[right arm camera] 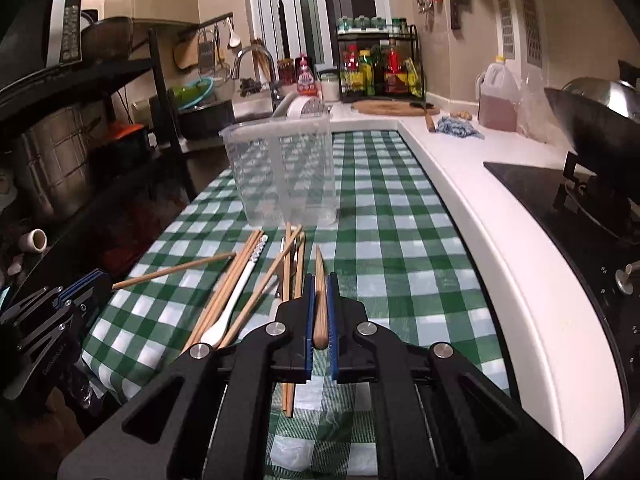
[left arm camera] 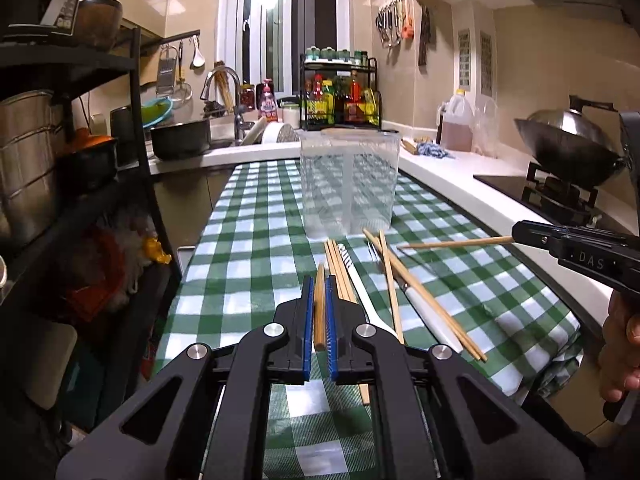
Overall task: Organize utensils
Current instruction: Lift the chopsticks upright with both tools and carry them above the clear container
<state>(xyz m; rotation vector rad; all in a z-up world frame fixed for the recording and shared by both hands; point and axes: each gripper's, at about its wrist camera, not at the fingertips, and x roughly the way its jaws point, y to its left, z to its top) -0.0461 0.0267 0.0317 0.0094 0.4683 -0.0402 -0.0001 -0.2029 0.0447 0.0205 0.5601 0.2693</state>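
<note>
My left gripper (left arm camera: 319,284) is shut on a wooden chopstick (left arm camera: 319,308) that points forward above the checked cloth; it also shows in the right wrist view (right arm camera: 176,270). My right gripper (right arm camera: 319,282) is shut on another wooden chopstick (right arm camera: 319,300), also seen in the left wrist view (left arm camera: 456,243). Several loose chopsticks (left arm camera: 416,288) and a white spoon (left arm camera: 362,284) lie on the cloth between the grippers. A clear plastic divided holder (left arm camera: 349,184) stands upright just beyond them, empty as far as I can see.
The green checked cloth (left arm camera: 248,248) covers a narrow table. A white counter (right arm camera: 500,216) runs along the right with a stove and wok (left arm camera: 568,148). A black shelf rack (left arm camera: 100,160) with pots stands at the left. A sink and bottle rack are at the back.
</note>
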